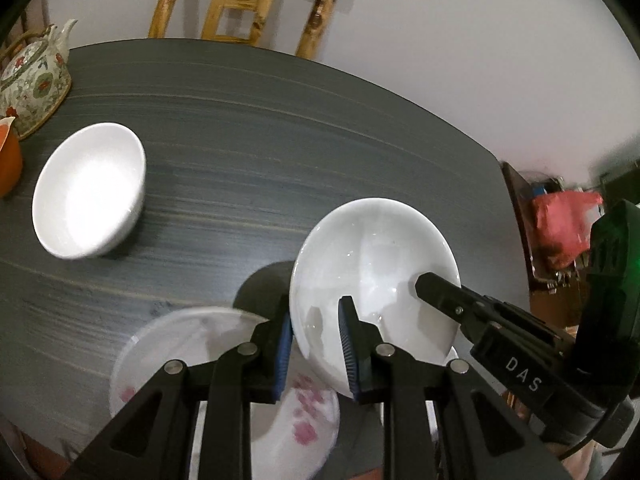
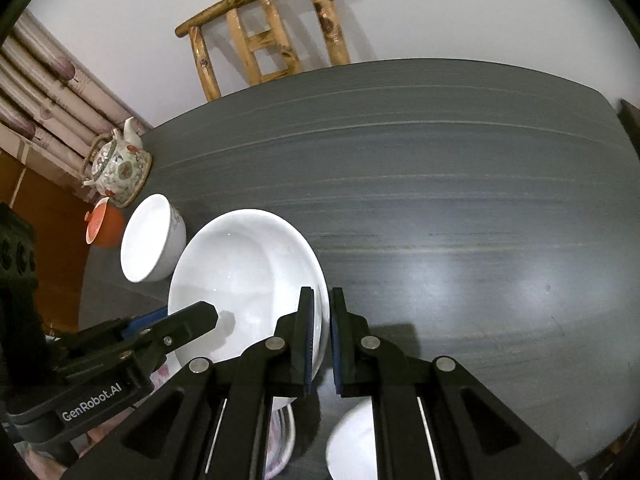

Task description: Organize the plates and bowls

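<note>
Left wrist view: my left gripper (image 1: 316, 344) is clamped on the near rim of a white plate (image 1: 376, 264), one pad outside the rim and one inside. The right gripper (image 1: 438, 286) reaches in from the right and pinches the opposite rim. The right wrist view confirms it: the right gripper (image 2: 320, 336) is closed tight on the plate's edge (image 2: 244, 272), and the left gripper (image 2: 200, 316) bites the far side. I judge the plate to be carried clear of the dark table (image 1: 280, 140), since it casts a shadow onto the surface below.

Step in hand, as I read it: a two-handed carry toward a stacking spot. To do it well I keep both hands level with each other, hold their spacing constant so neither rim slips out, and avoid twisting one side against the other.

Surroundings: directly beneath lies a floral plate (image 1: 192, 344), a likely base for stacking; the view of it is blurred. A white bowl (image 1: 90, 192) stands well apart to the left, beyond it an orange cup (image 1: 8, 164) and a patterned teapot (image 1: 34, 76). A second white bowl (image 2: 352, 440) shows under my right fingers. A wooden chair (image 2: 264, 40) stands behind the table.

Obstructions: none in the open middle; the bowl below the right hand is the nearest collision risk when lowering.
</note>
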`<action>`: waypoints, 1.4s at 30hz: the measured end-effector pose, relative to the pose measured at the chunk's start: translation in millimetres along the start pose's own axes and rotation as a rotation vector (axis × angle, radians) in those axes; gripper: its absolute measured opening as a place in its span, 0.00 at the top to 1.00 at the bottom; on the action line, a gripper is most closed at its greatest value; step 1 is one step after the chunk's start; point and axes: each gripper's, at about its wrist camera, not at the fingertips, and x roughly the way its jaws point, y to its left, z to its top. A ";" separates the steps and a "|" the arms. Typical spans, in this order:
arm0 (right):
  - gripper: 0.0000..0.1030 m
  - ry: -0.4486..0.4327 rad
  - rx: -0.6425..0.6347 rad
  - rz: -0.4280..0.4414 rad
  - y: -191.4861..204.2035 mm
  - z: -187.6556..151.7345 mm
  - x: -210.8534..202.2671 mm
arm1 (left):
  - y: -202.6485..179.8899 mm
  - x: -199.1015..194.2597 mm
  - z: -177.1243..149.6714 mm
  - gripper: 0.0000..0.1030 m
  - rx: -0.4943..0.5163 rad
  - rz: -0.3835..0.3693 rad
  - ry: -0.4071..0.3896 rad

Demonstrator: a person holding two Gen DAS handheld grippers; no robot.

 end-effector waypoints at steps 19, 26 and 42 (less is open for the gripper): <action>0.92 -0.013 0.129 -0.035 -77.7 -78.3 -49.2 | -65.9 21.7 -65.9 0.79 0.110 -0.016 0.095; 0.92 -0.004 0.140 -0.037 -86.3 -88.5 -44.3 | -76.5 32.8 -71.1 0.78 0.130 0.009 0.101; 0.92 0.005 0.170 -0.029 -103.6 -101.2 -35.7 | -90.0 57.4 -81.4 0.78 0.169 0.050 0.125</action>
